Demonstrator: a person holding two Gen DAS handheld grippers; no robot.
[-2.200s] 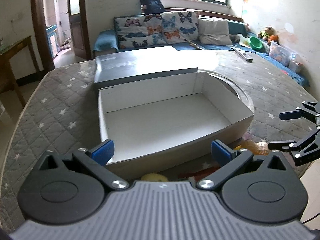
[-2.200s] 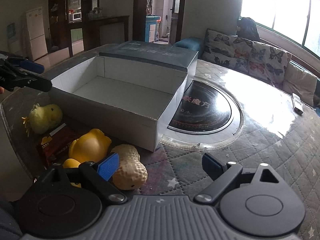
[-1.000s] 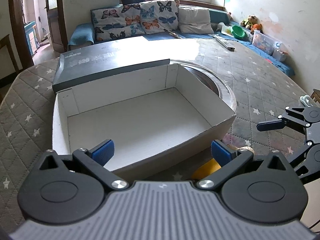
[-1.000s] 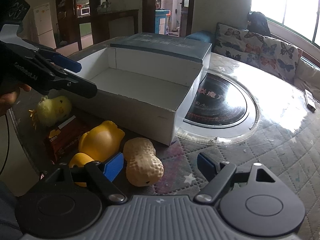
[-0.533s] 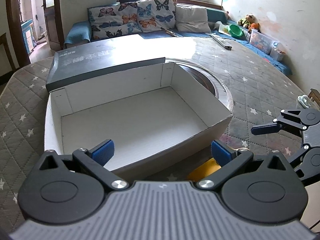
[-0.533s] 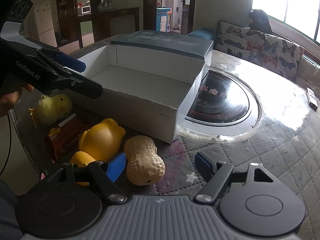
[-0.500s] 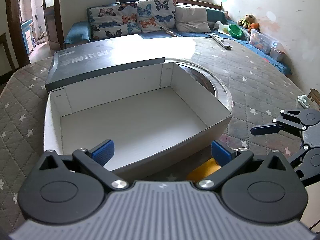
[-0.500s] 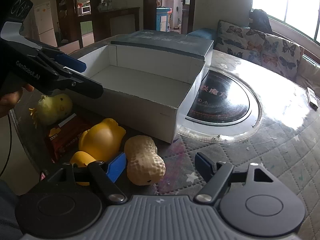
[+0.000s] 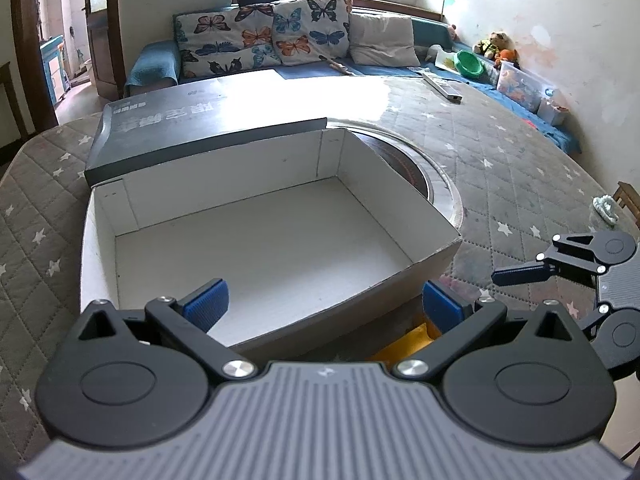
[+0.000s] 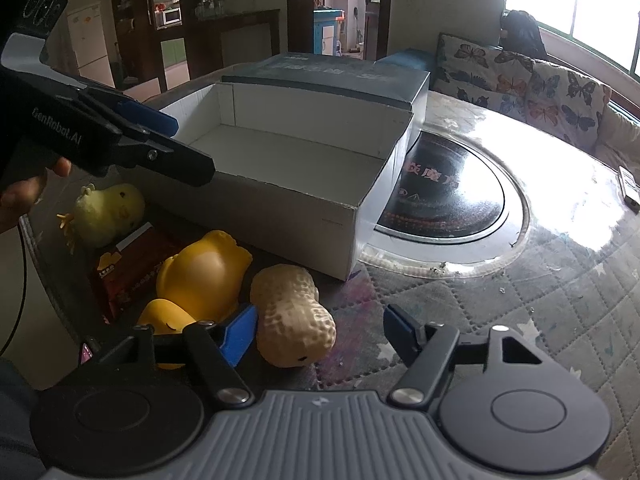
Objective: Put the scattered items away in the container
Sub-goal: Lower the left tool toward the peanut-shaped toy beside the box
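Note:
An empty white cardboard box (image 9: 436,224) (image 10: 280,216) stands open on the quilted table. In front of its near wall lie a tan peanut toy (image 10: 294,314), a yellow rubber duck (image 10: 200,276), a pale yellow chick (image 10: 108,214) and a dark red snack packet (image 10: 128,268). My right gripper (image 10: 320,332) is open, low over the table, with the peanut just ahead between its fingers. My left gripper (image 9: 320,302) is open, held above the box's near wall, empty. A strip of the duck (image 9: 412,340) shows under it.
The box's dark grey lid (image 9: 200,132) lies behind the box. A round glass hotplate (image 10: 452,196) is set into the table right of the box. A remote control (image 9: 442,88) lies far across. A sofa with butterfly cushions (image 9: 272,36) stands beyond. The table edge runs just behind the toys.
My left gripper has risen and now looks down into the box. My right gripper has moved in low toward the peanut, which now sits between its open fingers.

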